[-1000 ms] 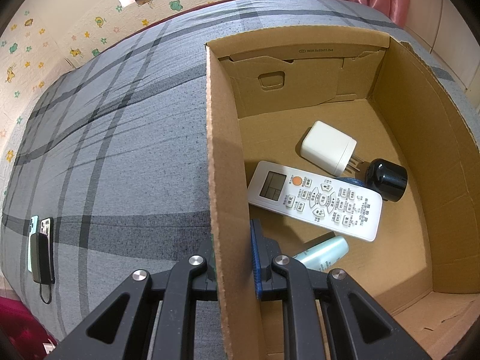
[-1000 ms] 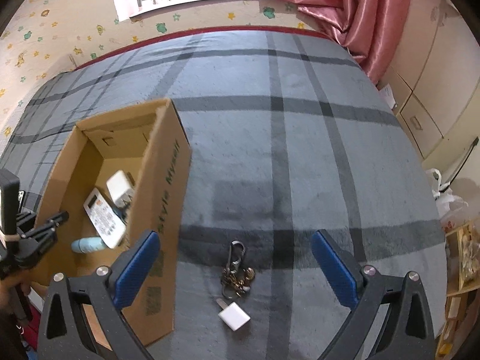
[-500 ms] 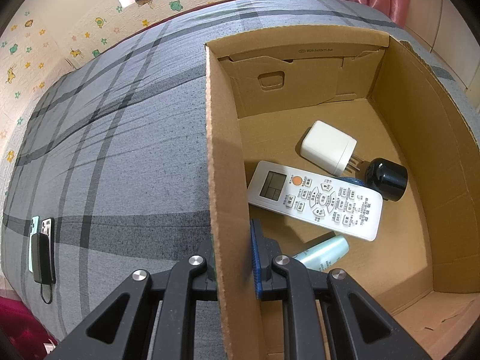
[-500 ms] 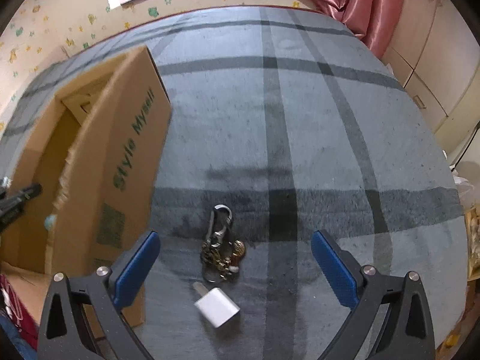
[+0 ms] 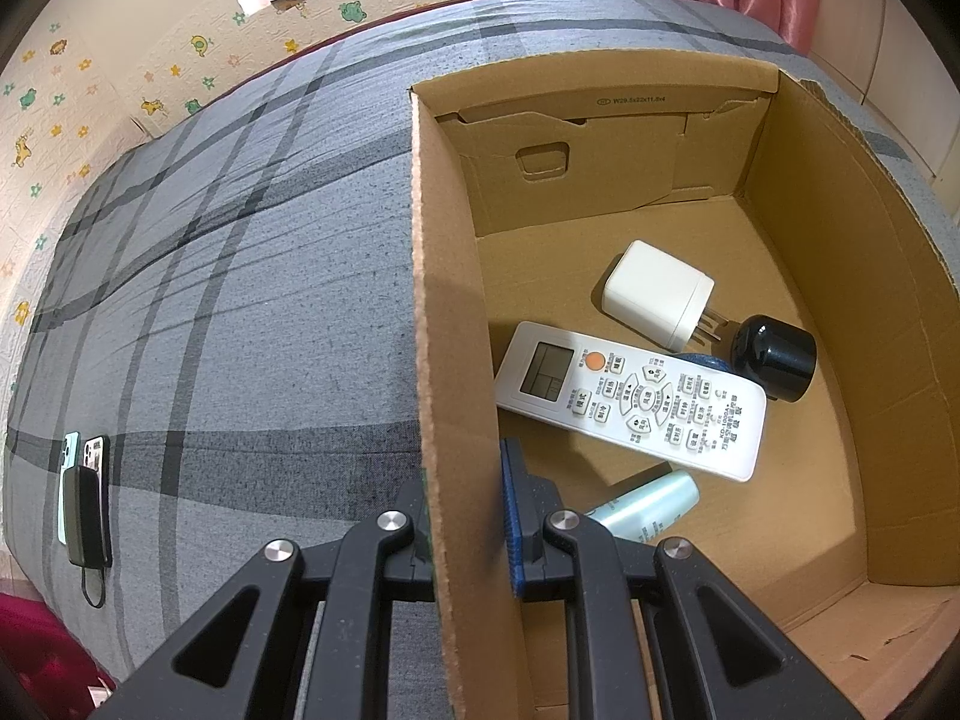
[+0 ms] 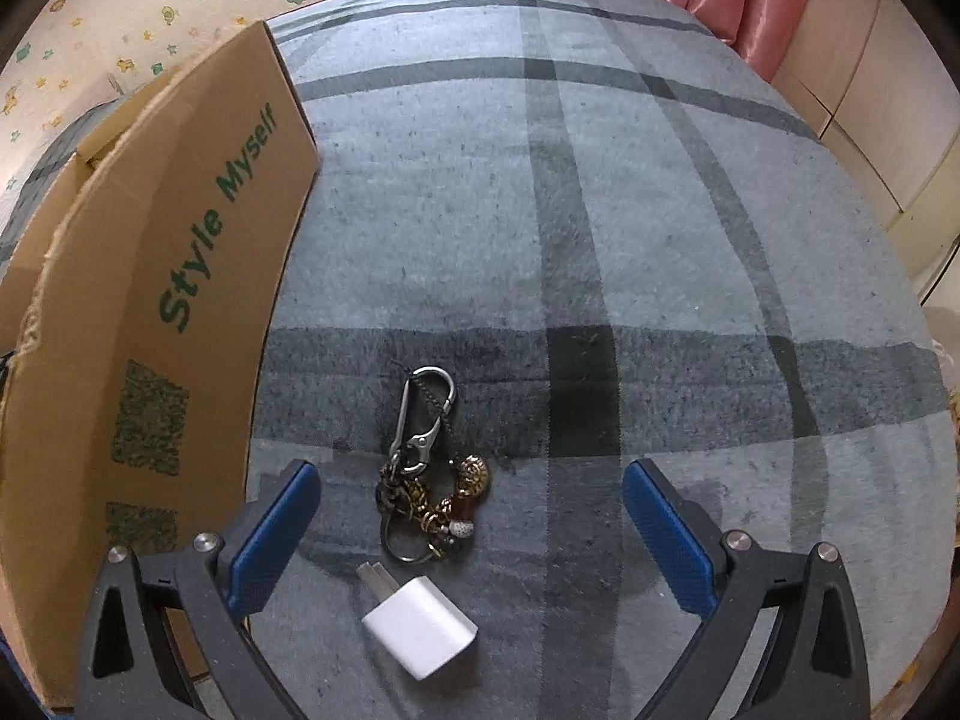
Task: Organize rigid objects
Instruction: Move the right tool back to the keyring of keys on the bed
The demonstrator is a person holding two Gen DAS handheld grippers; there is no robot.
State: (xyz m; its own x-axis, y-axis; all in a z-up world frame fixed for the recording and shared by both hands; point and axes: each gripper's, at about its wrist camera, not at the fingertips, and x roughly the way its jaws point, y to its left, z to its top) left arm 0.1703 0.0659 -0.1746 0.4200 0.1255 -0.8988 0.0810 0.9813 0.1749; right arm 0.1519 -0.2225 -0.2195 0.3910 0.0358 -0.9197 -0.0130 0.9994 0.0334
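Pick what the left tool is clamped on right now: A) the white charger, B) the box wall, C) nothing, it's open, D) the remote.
B: in the left wrist view the left tool is shut on the box wall, one finger on each side of it, while the remote and white charger lie loose on the box floor.

Two downward wrist views, shared cardboard box.

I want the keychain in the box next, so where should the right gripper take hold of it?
Probably the bunched charms and rings, from above: that clump stands highest off the blanket. The carabiner lies flat and thin. The right gripper already straddles it, open; avoid the charger just behind.
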